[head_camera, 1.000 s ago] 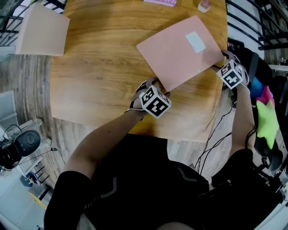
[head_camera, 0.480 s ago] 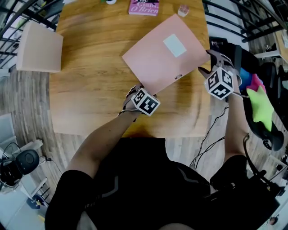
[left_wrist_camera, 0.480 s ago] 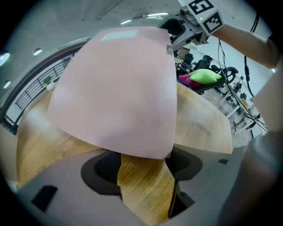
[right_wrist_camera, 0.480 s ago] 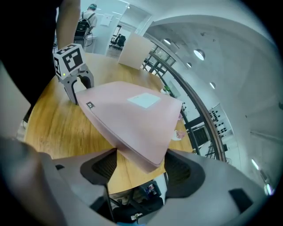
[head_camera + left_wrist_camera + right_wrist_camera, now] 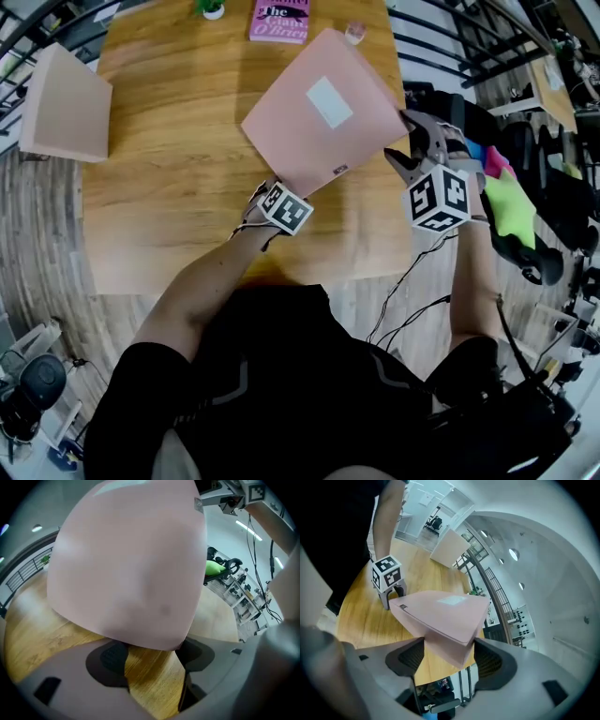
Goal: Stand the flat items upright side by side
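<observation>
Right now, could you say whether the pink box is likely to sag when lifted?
Probably stiff: the pink box spans flat between left gripper and right gripper without bending. Likely light, as corner grips alone hold it tilted. Stood on its narrow edge, it might tip.

A big wooden table (image 5: 169,187) fills the middle of the head view. At its top edge sit a little green thing (image 5: 213,7) and a small clear cup (image 5: 354,33). Black railings (image 5: 469,37) run across the upper right. On the right lie a bright green thing (image 5: 511,206) and a pink one (image 5: 494,161), close together. Thin black cables (image 5: 412,300) hang down below the table. The floor (image 5: 37,234) on the left is grey wood.
</observation>
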`<state>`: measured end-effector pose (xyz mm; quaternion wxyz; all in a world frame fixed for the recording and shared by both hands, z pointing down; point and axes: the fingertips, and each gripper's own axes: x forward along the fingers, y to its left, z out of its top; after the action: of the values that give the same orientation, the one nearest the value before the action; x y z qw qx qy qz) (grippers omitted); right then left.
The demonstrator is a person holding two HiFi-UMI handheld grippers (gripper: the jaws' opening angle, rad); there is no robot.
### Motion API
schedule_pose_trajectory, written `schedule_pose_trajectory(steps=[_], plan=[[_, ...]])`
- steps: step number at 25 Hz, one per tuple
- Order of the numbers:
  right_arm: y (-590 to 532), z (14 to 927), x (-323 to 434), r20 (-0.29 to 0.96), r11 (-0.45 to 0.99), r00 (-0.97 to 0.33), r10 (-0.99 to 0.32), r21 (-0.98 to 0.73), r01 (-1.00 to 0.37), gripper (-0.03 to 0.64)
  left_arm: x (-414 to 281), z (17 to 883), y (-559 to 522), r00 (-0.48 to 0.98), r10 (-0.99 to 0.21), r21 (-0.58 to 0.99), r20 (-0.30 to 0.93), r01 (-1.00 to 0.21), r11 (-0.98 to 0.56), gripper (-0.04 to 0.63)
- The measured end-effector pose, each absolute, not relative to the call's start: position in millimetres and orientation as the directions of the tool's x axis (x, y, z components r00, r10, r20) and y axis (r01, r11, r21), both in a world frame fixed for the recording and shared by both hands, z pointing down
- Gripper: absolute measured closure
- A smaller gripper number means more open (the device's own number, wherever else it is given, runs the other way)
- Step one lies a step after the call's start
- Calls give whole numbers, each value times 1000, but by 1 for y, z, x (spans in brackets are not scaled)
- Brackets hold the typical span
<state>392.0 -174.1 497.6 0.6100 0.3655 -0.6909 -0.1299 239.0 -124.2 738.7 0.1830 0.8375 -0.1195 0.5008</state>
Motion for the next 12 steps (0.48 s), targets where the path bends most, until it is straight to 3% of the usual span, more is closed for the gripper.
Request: schedule_pose_trajectory(steps=[7, 12], plan=[[-170, 472, 358, 724, 698, -13, -690, 660, -278, 281, 235, 739, -120, 408, 96, 243, 908, -326, -914, 272], [-172, 460, 344, 705, 696, -27, -709, 692, -194, 281, 233, 743, -113, 326, 95, 165, 941, -195, -967, 272]])
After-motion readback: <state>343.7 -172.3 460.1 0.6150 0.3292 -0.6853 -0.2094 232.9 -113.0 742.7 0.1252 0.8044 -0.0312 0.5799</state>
